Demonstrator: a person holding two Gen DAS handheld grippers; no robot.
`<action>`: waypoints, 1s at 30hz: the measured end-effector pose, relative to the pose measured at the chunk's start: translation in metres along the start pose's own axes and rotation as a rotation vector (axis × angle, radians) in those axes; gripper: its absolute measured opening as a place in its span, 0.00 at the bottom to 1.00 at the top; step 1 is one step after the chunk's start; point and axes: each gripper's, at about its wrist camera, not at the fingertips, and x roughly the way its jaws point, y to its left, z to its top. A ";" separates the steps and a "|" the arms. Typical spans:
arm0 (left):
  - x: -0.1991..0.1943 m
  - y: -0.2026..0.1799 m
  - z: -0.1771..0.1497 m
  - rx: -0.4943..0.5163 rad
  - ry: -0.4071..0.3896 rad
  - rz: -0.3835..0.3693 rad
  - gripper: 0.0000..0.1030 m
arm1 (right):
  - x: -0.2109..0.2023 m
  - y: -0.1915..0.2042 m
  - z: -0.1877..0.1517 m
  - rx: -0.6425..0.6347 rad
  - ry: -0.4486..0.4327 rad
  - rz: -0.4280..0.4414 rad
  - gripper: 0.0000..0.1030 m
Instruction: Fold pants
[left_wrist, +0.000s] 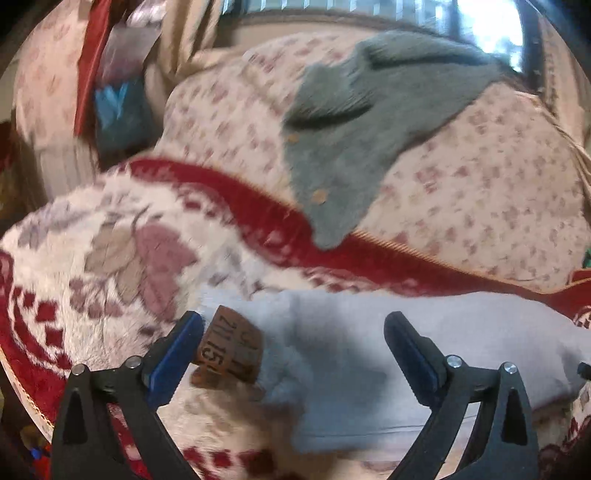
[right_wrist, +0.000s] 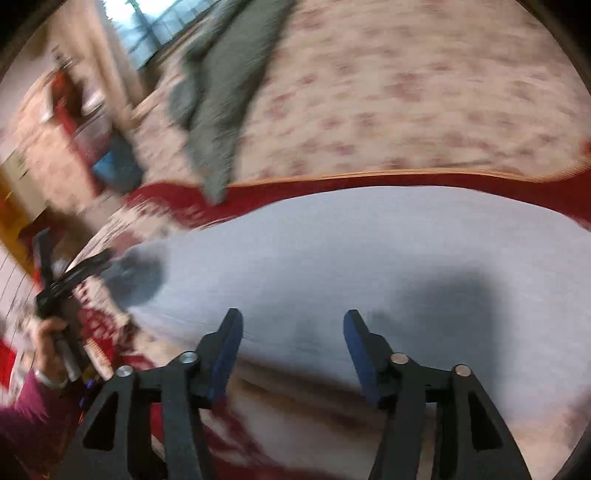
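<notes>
Pale blue-grey pants (left_wrist: 369, 332) lie flat on a red and white flowered blanket (left_wrist: 110, 240). A brown paper tag (left_wrist: 231, 350) hangs at their left end, right beside the left finger's blue pad. My left gripper (left_wrist: 293, 325) stands wide open just above that end, with nothing pressed between its pads. In the right wrist view the pants (right_wrist: 332, 251) fill the middle, and my right gripper (right_wrist: 293, 319) hovers open over them, gripping nothing. The left gripper (right_wrist: 70, 254) shows at the left edge, held by a hand with a maroon sleeve (right_wrist: 33, 413).
A grey garment (left_wrist: 351, 122) with buttons lies crumpled on the small-flowered bed sheet (left_wrist: 480, 184) beyond the blanket's red border; it also shows as the grey garment (right_wrist: 221, 92) in the right wrist view. A blue bag (left_wrist: 118, 107) and red items sit at the far left. Both views are motion-blurred.
</notes>
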 end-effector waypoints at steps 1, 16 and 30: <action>-0.005 -0.008 0.002 0.004 -0.016 0.001 0.96 | -0.019 -0.023 -0.003 0.047 -0.017 -0.037 0.65; -0.019 -0.204 -0.036 0.227 0.114 -0.395 0.97 | -0.078 -0.182 -0.005 0.457 -0.126 -0.078 0.71; -0.011 -0.345 -0.086 0.352 0.281 -0.637 0.97 | -0.077 -0.191 0.017 0.391 -0.207 0.020 0.15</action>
